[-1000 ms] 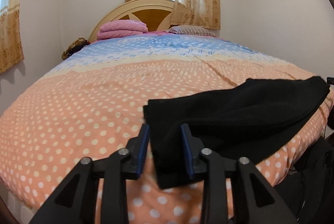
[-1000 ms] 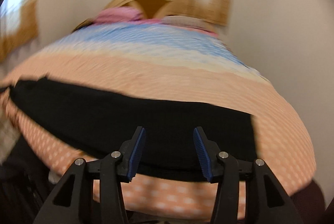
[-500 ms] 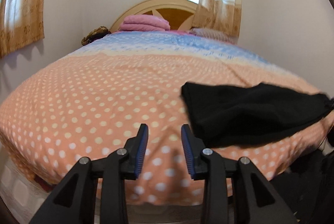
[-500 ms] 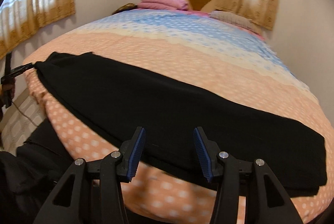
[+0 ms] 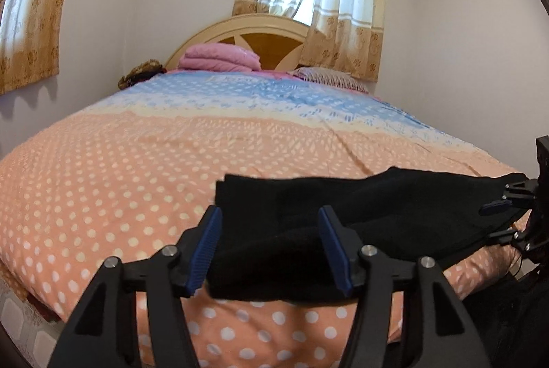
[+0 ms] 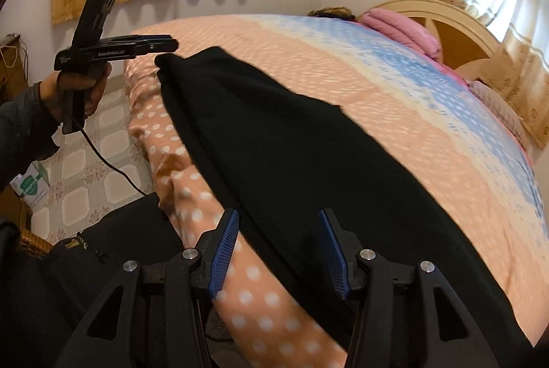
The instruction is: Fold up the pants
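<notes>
Black pants (image 5: 346,217) lie flat along the near edge of the bed, folded lengthwise into a long strip; they also show in the right wrist view (image 6: 291,148). My left gripper (image 5: 271,251) is open, its blue-padded jaws standing either side of the pants' left end. My right gripper (image 6: 279,251) is open over the pants' near edge at the other end. The left gripper also shows in the right wrist view (image 6: 164,50), held in a hand by the pants' far corner. The right gripper shows at the right edge of the left wrist view (image 5: 507,217).
The bed (image 5: 137,155) has a peach polka-dot and blue cover. Folded pink blankets (image 5: 219,57) and a pillow (image 5: 329,78) lie by the wooden headboard (image 5: 260,32). Tiled floor (image 6: 85,169) lies left of the bed. My dark-clothed legs (image 6: 85,265) stand against the bed's edge.
Both grippers have moved back in to the two ends of the pants. The left one swung right over the pants' end and its jaws opened wider. The right view turned left along the strip.
</notes>
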